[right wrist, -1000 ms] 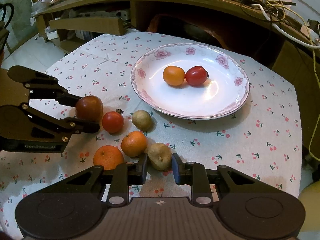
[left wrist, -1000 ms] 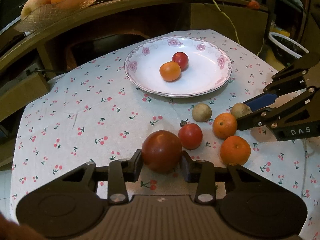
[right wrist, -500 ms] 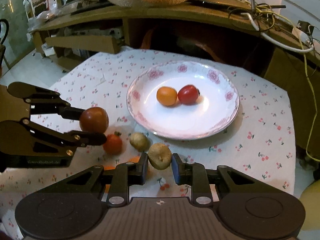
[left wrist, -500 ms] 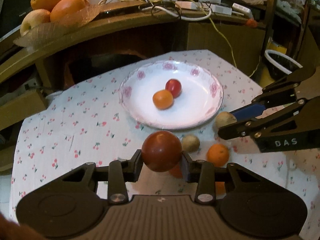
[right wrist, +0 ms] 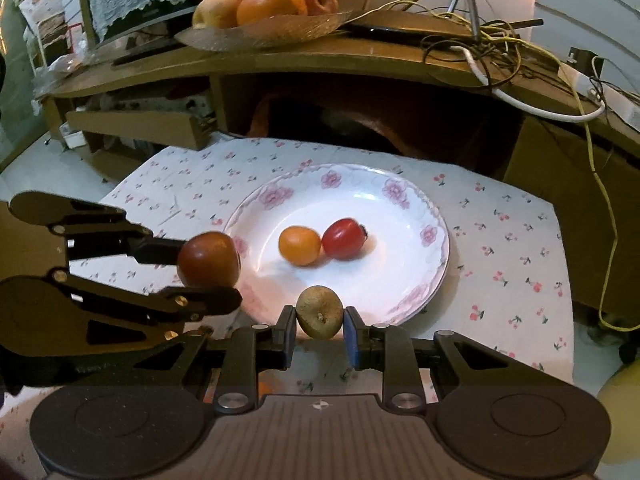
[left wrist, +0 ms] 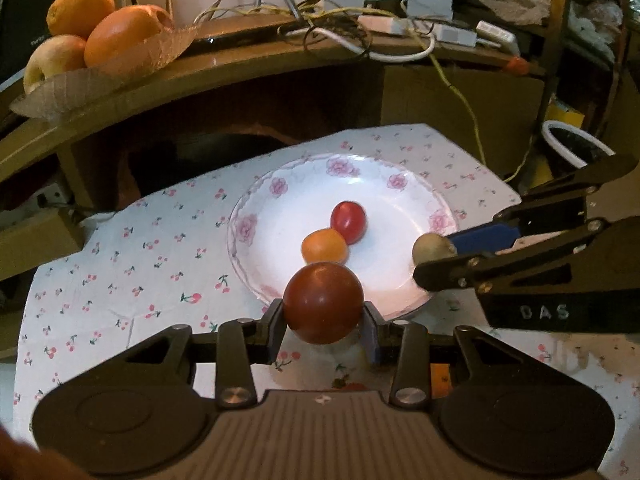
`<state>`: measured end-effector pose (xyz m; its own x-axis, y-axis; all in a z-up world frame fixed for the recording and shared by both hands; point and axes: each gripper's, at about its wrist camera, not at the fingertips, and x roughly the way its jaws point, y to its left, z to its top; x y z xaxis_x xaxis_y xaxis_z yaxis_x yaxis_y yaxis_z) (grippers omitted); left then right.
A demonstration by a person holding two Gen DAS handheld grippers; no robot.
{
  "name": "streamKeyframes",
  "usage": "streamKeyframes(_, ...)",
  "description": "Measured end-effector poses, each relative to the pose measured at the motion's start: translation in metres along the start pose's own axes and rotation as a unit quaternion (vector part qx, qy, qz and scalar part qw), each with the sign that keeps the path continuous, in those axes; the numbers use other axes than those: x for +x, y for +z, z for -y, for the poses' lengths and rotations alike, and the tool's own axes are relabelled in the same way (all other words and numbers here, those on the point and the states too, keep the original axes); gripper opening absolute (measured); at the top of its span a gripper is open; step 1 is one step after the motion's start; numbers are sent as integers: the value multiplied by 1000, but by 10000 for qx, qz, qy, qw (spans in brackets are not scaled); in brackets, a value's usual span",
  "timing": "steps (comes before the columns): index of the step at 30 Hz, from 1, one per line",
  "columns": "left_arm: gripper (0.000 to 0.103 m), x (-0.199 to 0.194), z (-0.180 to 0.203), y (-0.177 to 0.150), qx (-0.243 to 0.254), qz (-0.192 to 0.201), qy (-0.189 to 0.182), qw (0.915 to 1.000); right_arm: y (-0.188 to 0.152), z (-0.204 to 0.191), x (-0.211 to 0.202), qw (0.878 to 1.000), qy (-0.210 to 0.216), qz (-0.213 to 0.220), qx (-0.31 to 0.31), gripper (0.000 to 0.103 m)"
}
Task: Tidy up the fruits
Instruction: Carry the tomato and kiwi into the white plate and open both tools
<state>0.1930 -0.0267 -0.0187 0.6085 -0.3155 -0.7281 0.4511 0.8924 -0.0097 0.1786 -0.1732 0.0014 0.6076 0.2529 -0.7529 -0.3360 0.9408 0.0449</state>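
We hold one gripper in each hand above a table covered by a cherry-print cloth (right wrist: 508,240). The left gripper (left wrist: 323,322) is clamped on a dark red tomato (left wrist: 323,302), with one pad pressed against each side of it; the tomato is clear of the cloth and, in the left wrist view, overlaps the near rim of the plate (left wrist: 400,200). The right gripper (right wrist: 319,330) is clamped on a small brown fruit (right wrist: 319,312), also lifted off the cloth and seen just in front of the plate's near rim. In the right wrist view, the left gripper enters from the left edge with the tomato at the plate's left rim; in the left wrist view, the right gripper enters from the right edge with the brown fruit at the plate's right rim. The plate is white with a pink flower border and sits on the cloth. It holds two items that touch each other near its centre: an orange fruit (right wrist: 299,246) and a red tomato (right wrist: 344,238). Behind the table, a wooden shelf (right wrist: 280,56) carries a glass dish (right wrist: 260,34) of oranges and apples, with a tangle of cables (right wrist: 500,52) beside it.
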Motion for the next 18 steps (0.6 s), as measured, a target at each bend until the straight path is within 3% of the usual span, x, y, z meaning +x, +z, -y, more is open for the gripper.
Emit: streamKeyframes(18, 45, 6, -8, 7, -161, 46, 41, 9999, 3, 9, 23, 9997, -63, -39, 218, 27)
